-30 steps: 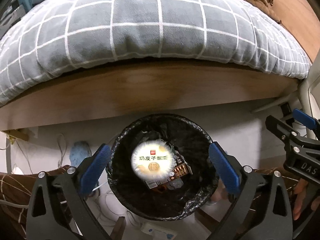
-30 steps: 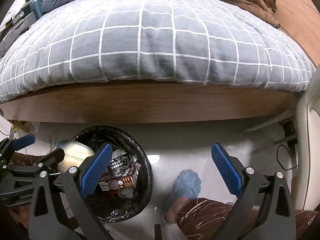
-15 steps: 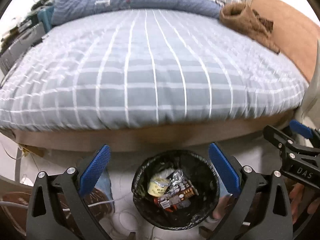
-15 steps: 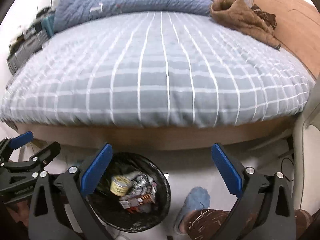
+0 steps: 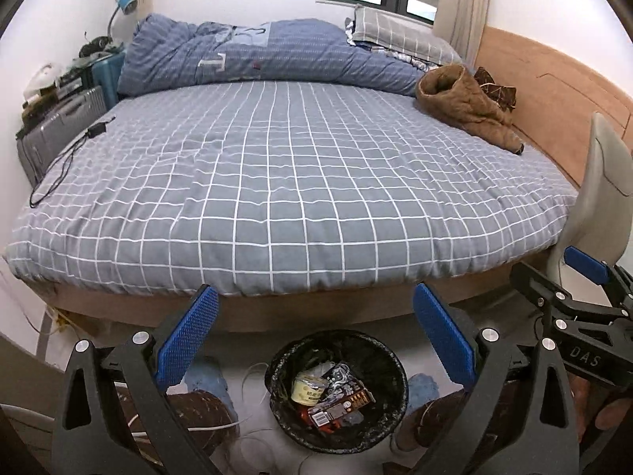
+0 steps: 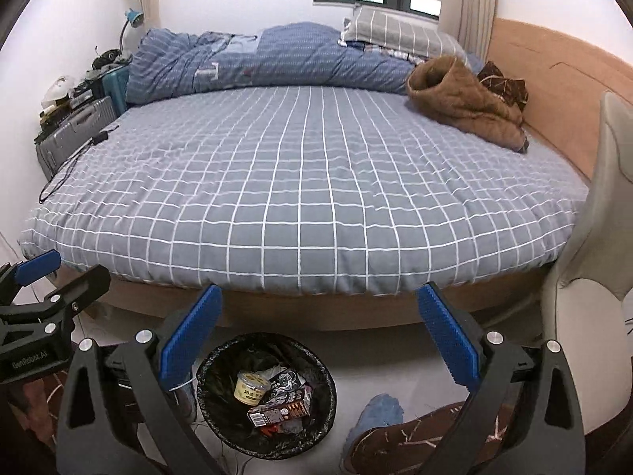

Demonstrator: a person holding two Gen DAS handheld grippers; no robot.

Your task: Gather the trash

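A round bin with a black liner [image 5: 389,360] [image 6: 221,364] stands on the floor in front of the bed. Inside lie a pale round cup [image 5: 307,391] [image 6: 251,387], a dark carton with a barcode [image 5: 336,405] [image 6: 279,409] and a crumpled dark wrapper [image 6: 287,382]. My left gripper [image 5: 316,340] is open and empty, high above the bin. My right gripper [image 6: 320,336] is open and empty, above and to the right of the bin. Each gripper shows at the edge of the other's view.
A bed with a grey checked cover [image 5: 300,182] fills the middle. On it lie a blue duvet [image 5: 245,55], a brown jacket [image 5: 467,107] and a charger with its cable [image 5: 97,130]. Suitcases [image 5: 59,126] stand at the left, a pale chair [image 6: 593,316] at the right. Blue slippers [image 6: 378,415] are on the floor.
Both grippers have risen and tilted up, away from the bin. The bin looks smaller and lower in both views, and the whole bed and window have come into view.
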